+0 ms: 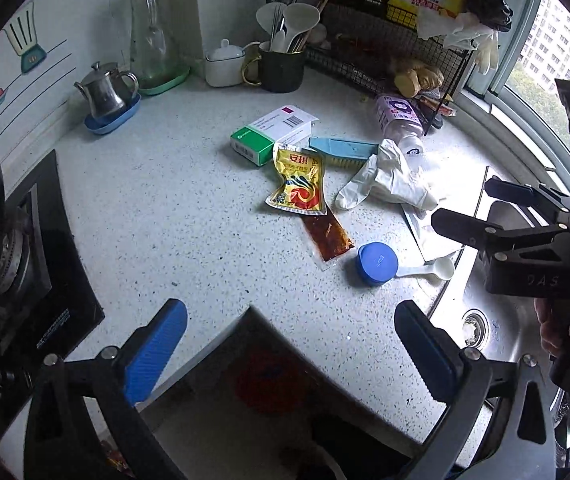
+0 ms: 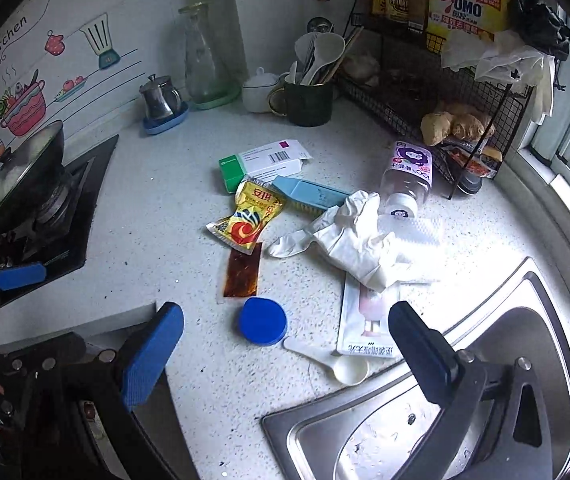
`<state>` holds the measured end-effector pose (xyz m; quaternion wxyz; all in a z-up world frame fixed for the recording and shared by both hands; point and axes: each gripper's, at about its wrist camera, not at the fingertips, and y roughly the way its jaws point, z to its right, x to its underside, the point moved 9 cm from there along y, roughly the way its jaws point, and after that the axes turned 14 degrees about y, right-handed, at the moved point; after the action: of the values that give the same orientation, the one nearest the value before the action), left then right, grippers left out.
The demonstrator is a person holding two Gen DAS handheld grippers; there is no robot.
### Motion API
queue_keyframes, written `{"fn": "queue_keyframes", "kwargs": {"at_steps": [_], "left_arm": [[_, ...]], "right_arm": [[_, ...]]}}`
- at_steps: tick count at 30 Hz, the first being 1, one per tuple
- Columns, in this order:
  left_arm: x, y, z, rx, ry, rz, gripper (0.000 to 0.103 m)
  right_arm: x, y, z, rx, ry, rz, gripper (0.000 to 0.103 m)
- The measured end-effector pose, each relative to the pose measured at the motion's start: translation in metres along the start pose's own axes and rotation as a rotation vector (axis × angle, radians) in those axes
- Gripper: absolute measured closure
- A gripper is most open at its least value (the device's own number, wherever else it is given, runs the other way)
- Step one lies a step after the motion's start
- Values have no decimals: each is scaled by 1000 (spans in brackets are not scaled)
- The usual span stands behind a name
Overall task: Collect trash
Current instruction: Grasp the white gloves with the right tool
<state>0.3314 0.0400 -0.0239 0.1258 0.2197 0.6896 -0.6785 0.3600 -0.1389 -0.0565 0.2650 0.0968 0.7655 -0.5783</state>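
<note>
The trash is scattered in the middle of the speckled surface (image 2: 165,208): a yellow sauce packet (image 2: 247,220), a brown sauce sachet (image 2: 241,276) just below it, a blue lid (image 2: 263,326), a white plastic spoon (image 2: 333,362), a crumpled white glove (image 2: 349,236) lying on a flat white pouch (image 2: 359,320), a medicine box (image 2: 261,162) and a tipped plastic bottle (image 2: 407,176). Nothing is held yet. The left gripper (image 1: 289,352) is seen with its jaws released wide and empty, and the right gripper (image 2: 285,356) likewise. Some risks are judged here. The flat sachet can slip from the pads because it is thin. The spoon lies near the sink (image 2: 485,360) and can be pushed into it. The blue brush (image 2: 309,196), partly covered by the glove, may be taken by mistake.
</note>
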Motion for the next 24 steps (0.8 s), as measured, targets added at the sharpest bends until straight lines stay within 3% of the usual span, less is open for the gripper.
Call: {"fn": "queue_keyframes", "kwargs": {"at_steps": [9, 12, 14, 18, 22, 24], "left_arm": [[-27, 45, -13, 5, -28, -66, 0], [-29, 56, -14, 10, -36, -83, 0], [-30, 60, -14, 8, -40, -92, 0], [-26, 64, -12, 29, -57, -108, 0], [-22, 61, -15, 40, -79, -110, 0], [-24, 57, -21, 12, -89, -93, 0]], "right_arm": [[-30, 76, 30, 33, -41, -114, 1], [-36, 90, 33, 48, -69, -119, 6], [-37, 101, 34, 57, -86, -140, 25], [-30, 118, 35, 54, -82, -210, 38], [-31, 109, 33, 76, -104, -174, 80], [-34, 97, 28, 54, -111, -145, 89]]}}
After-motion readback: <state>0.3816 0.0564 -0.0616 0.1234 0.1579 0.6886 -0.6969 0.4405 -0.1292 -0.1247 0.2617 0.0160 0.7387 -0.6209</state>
